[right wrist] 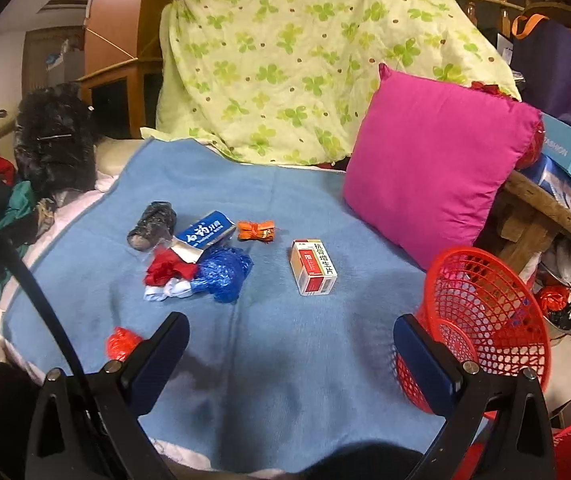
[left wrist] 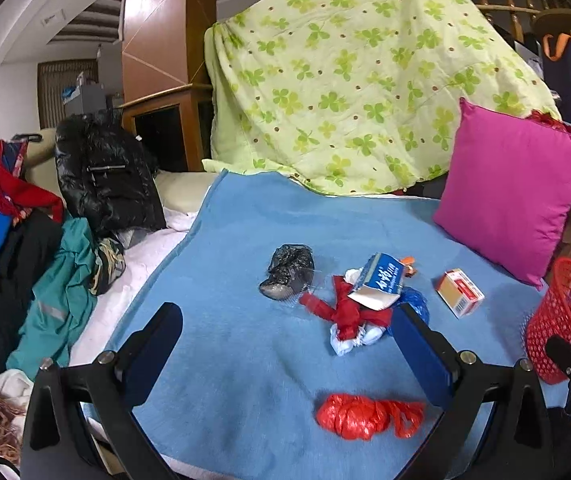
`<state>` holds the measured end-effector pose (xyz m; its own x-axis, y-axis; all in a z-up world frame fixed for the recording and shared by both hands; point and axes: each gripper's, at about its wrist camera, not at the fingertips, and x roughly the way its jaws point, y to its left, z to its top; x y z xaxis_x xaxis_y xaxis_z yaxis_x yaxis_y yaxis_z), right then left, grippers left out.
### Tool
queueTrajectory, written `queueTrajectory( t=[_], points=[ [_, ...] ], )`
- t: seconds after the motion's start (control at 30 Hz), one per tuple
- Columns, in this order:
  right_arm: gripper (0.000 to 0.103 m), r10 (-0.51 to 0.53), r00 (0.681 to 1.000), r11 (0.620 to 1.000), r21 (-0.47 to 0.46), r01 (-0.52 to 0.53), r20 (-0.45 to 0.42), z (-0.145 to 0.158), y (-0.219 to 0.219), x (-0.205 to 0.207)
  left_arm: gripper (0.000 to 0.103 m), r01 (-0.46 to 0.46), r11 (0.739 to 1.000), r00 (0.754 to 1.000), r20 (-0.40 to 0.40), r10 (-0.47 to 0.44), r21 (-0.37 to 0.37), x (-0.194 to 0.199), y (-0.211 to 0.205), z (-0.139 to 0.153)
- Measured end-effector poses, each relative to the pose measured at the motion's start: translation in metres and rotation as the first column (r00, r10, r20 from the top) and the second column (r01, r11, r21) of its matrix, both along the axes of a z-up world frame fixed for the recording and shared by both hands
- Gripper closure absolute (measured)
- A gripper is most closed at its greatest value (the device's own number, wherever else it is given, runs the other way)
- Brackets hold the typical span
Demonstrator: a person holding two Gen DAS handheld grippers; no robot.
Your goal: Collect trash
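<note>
Trash lies on a blue blanket [left wrist: 245,344]: a crumpled red plastic bag [left wrist: 359,416], a black bag wad [left wrist: 289,272], a blue toothpaste box [left wrist: 381,278] on red, white and blue bags [left wrist: 345,320], and a red-and-white medicine box [left wrist: 459,292]. My left gripper [left wrist: 285,332] is open and empty above the blanket, the red bag just below its fingers. My right gripper [right wrist: 291,344] is open and empty, behind the medicine box [right wrist: 313,266], with an orange wrapper [right wrist: 255,231] farther off. A red mesh basket [right wrist: 485,320] stands at the blanket's right edge.
A pink cushion [right wrist: 433,168] leans at the back right against a green clover quilt [right wrist: 305,60]. Piled clothes and a black jacket [left wrist: 105,176] lie at left. Boxes and clutter [right wrist: 565,168] fill the right side.
</note>
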<state>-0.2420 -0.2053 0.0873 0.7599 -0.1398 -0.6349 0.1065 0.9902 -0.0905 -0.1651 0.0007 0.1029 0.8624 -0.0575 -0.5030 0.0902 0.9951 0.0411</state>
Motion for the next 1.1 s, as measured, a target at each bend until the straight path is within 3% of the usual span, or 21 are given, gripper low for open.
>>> queueTrajectory(
  t=[0.37,1.1],
  points=[
    [0.000,0.011,1.000,0.999,-0.041,-0.010,0.027,0.014,0.013,-0.030,0.000,0.024,0.999,1.000,-0.020,-0.023,0.043,-0.031,-0.004,-0.006],
    [0.000,-0.016,1.000,0.996,-0.086,0.016,0.000,0.002,0.016,-0.024,0.000,0.078,0.994,0.986,-0.155,-0.065,0.076,-0.019,-0.021,-0.054]
  ],
)
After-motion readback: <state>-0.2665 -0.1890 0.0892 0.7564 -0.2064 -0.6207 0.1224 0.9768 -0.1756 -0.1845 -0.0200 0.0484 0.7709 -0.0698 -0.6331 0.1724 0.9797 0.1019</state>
